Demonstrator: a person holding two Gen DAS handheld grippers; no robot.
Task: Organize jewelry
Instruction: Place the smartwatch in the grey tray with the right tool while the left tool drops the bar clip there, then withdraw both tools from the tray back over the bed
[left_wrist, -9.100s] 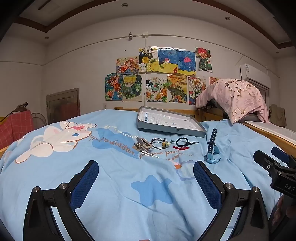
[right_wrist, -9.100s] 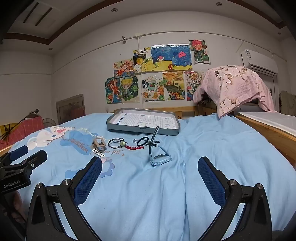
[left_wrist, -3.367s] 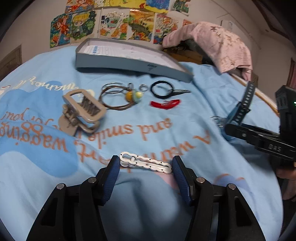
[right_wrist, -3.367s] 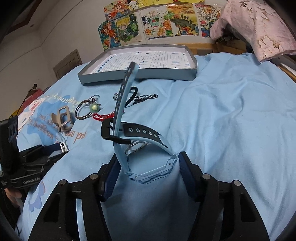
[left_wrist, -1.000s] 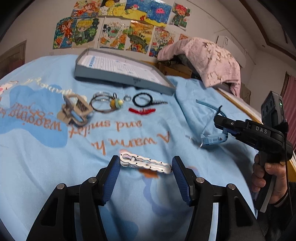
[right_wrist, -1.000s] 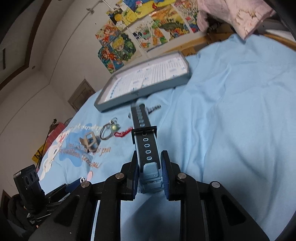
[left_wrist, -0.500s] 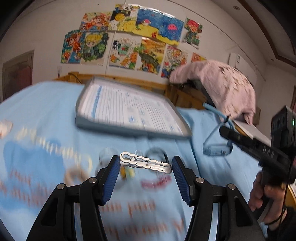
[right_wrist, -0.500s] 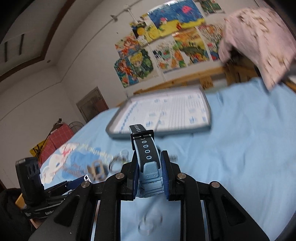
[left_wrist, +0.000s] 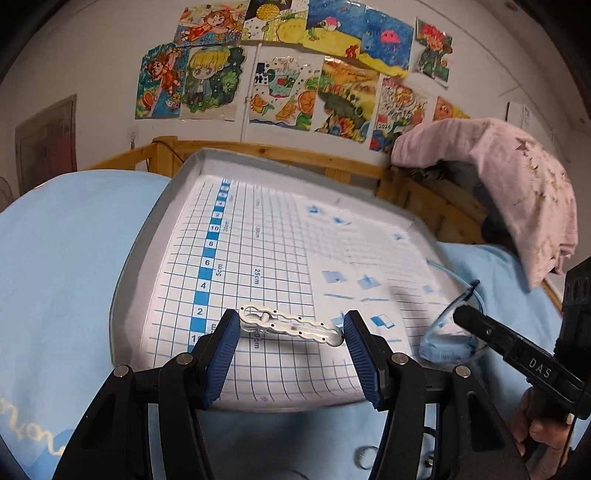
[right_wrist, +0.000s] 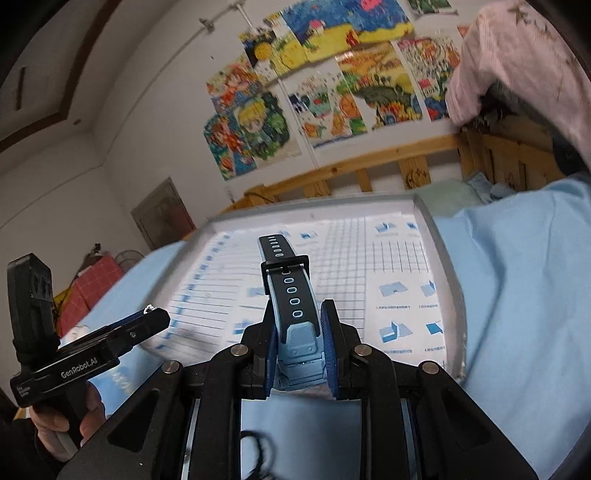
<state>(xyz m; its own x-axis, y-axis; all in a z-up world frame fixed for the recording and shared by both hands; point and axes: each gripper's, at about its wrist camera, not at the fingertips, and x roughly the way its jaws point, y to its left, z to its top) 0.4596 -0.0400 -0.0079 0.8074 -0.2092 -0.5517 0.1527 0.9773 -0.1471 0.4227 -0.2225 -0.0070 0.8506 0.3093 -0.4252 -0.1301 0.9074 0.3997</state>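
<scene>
My left gripper (left_wrist: 290, 328) is shut on a white hair clip (left_wrist: 290, 328), held crosswise above the near left part of the grey tray (left_wrist: 125, 269) with a grid sheet inside. My right gripper (right_wrist: 297, 332) is shut on a light blue watch (right_wrist: 291, 295) with a dark strap, held above the tray (right_wrist: 443, 258). In the left wrist view the right gripper (left_wrist: 465, 317) holds the watch (left_wrist: 447, 345) over the tray's near right corner. In the right wrist view the left gripper (right_wrist: 149, 314) sits at the left, over the tray's left side.
The tray lies on a light blue bedsheet (left_wrist: 55, 258). A wooden bed rail (left_wrist: 277, 155) runs behind it. A pink cloth (left_wrist: 517, 184) hangs at the right. A black hair tie (right_wrist: 258, 446) and a small ring (left_wrist: 364, 452) lie on the sheet below the grippers.
Both grippers have moved forward from the sheet to over the tray, carrying the clip and the watch. The other jewelry has dropped out of view below.
</scene>
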